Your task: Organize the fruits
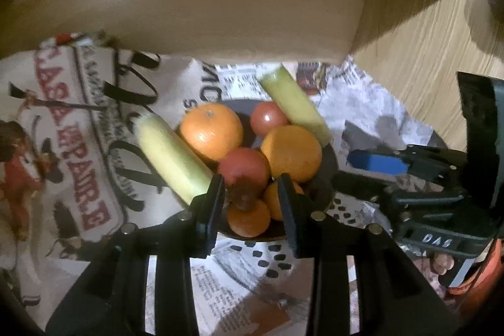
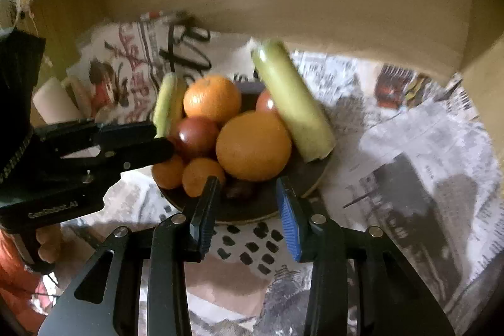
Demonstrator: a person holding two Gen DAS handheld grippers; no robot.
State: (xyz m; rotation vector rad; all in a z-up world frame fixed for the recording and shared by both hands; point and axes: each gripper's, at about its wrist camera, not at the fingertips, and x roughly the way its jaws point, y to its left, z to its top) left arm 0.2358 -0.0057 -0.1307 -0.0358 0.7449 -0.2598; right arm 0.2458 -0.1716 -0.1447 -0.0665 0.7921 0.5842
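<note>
Since both grippers are slightly apart and empty, your left gripper (image 1: 252, 194) is nearer the fruit plate (image 1: 327, 166), its left cucumber (image 1: 170, 155) running near-to-far; right gripper (image 2: 249, 210) sits nearside.

You're working in a home: a wooden floor (image 1: 409, 77) spread with newspapers (image 2: 425, 131), a cardboard box (image 1: 236, 14) behind, and a dark plate (image 2: 239, 210) heaped with fruit.
</note>
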